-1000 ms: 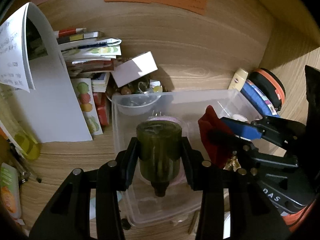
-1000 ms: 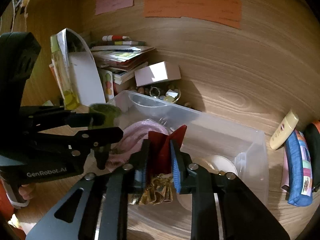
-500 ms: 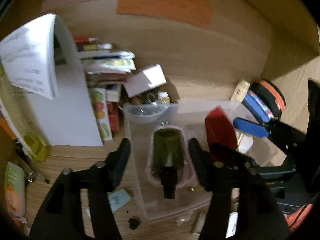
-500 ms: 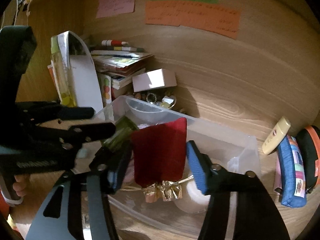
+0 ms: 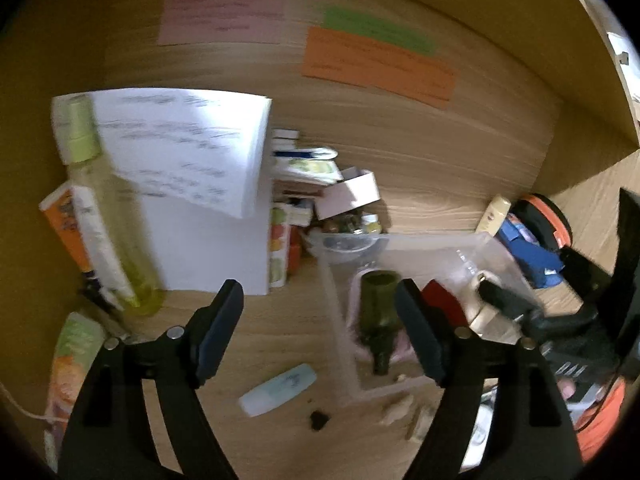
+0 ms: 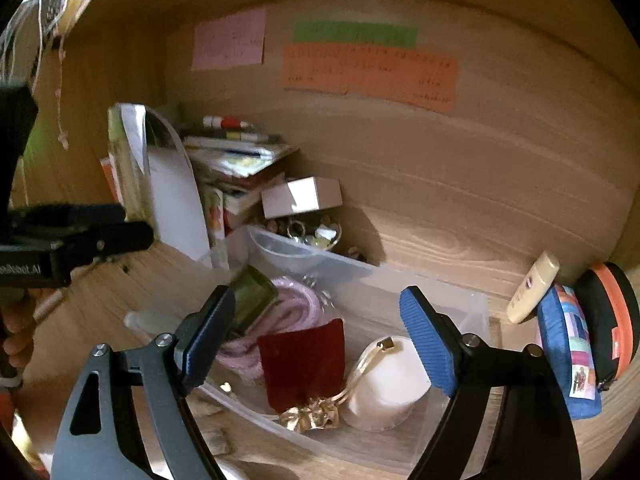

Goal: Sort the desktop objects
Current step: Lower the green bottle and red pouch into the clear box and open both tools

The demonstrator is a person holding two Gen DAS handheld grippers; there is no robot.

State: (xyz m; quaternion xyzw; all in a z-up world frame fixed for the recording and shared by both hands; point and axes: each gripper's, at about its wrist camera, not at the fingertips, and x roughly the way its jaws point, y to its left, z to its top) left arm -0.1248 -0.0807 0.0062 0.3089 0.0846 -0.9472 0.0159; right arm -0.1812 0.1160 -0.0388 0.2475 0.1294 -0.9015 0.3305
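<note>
A clear plastic bin [image 6: 472,312] stands on the wooden desk. In it a dark green bottle [image 5: 378,304] lies on a pink coiled thing [image 6: 292,308]. Beside them lie a red velvet pouch [image 6: 304,364] with a gold ribbon and a white round item [image 6: 388,380]. My left gripper [image 5: 318,332] hangs above the bin's left wall, jaws opening, nothing between the pads; the bottle lies just inside its right finger [image 5: 416,332]. My right gripper [image 6: 316,340] hovers over the bin, jaws opening, with the pouch lying loose below, clear of the blue pads [image 6: 428,344].
Books [image 6: 240,156], a white box [image 6: 302,196] and a bowl of trinkets [image 6: 312,236] sit behind the bin. Papers [image 5: 188,152] and a yellow-green bottle [image 5: 108,216] stand at the left. A pale blue tube [image 5: 278,388] lies on the desk. A cream tube [image 6: 532,288], blue case [image 6: 568,352] and orange-black case [image 6: 612,320] sit at the right.
Both grippers opened and let go: the green bottle and the red pouch now lie in the bin. The left gripper rose and shifted left; the right one lifted a little.
</note>
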